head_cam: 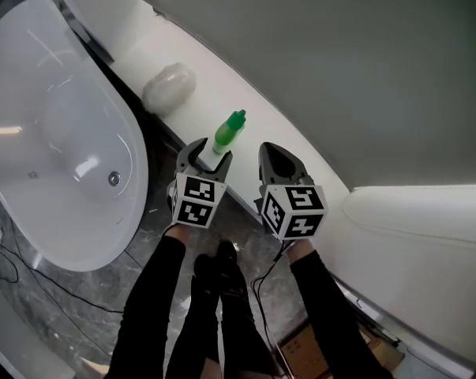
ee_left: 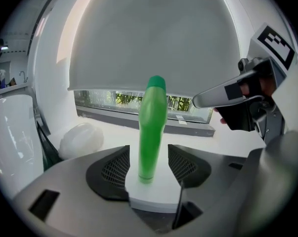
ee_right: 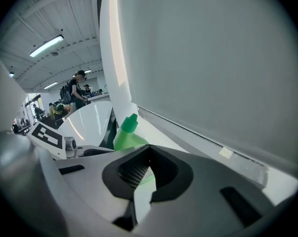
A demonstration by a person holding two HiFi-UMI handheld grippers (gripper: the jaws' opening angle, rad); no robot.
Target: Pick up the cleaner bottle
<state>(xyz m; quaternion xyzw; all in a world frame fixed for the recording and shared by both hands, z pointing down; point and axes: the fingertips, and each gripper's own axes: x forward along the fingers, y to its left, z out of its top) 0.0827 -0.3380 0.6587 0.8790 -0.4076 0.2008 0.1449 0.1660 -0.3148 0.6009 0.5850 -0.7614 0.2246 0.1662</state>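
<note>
Plainly, left tool (head_cam: 208, 153) gapes around the green cleaner bottle (head_cam: 230, 128) (not yet gripped); right tool (head_cam: 274, 153) closed, empty.

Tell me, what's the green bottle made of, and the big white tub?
The cleaner bottle looks like smooth green plastic: one even bright colour, a moulded neck and cap, and a soft sheen. The bathtub looks like glossy white acrylic or ceramic. Bright lamp reflections on its curved inside show the shine, but the pictures can't tell which.
</note>
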